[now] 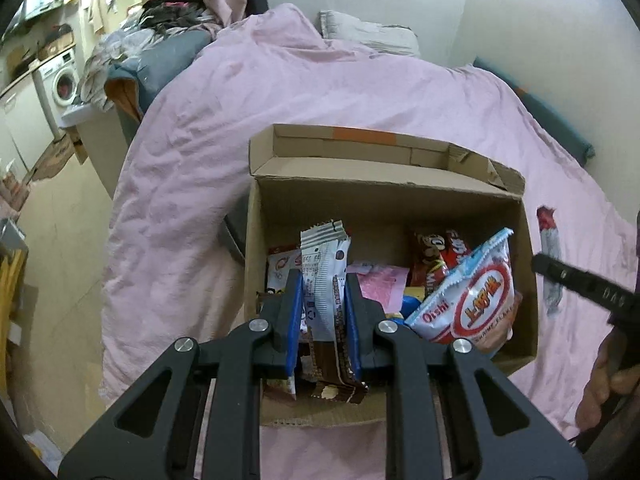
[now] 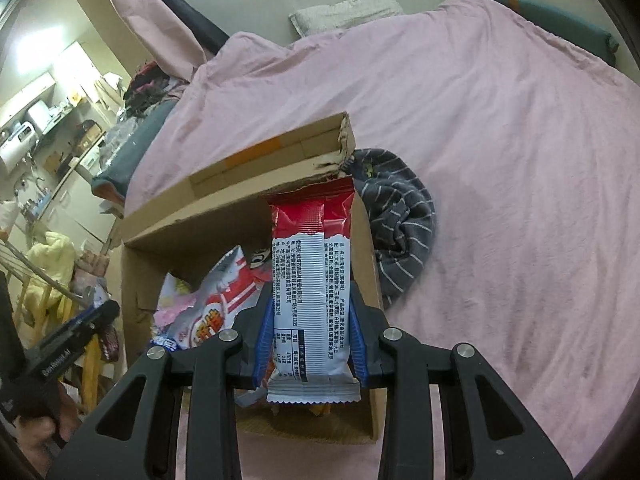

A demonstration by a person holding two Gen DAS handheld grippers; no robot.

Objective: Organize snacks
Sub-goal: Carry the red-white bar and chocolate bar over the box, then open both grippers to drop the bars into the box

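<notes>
We hold both grippers clenched over the cardboard box [image 1: 256, 240] of snacks: left gripper [image 1: 323, 312] on a brown-and-white wafer bar [image 1: 324, 300], right gripper [image 2: 312, 336] on a red-and-white snack bar [image 2: 312, 280]; sorting looks unfinished.

The box [image 1: 524, 264] sits on the bed [image 1: 240, 100] with snacks [image 1: 468, 300] piled inside, a pillow [image 1: 368, 32] behind it and a sock [image 2: 400, 220] just right of it.

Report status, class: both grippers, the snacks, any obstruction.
Left gripper shut on brown-and-white wrapper. Right gripper shut on red-and-white packet. Both over cardboard box. Nothing blocking.
</notes>
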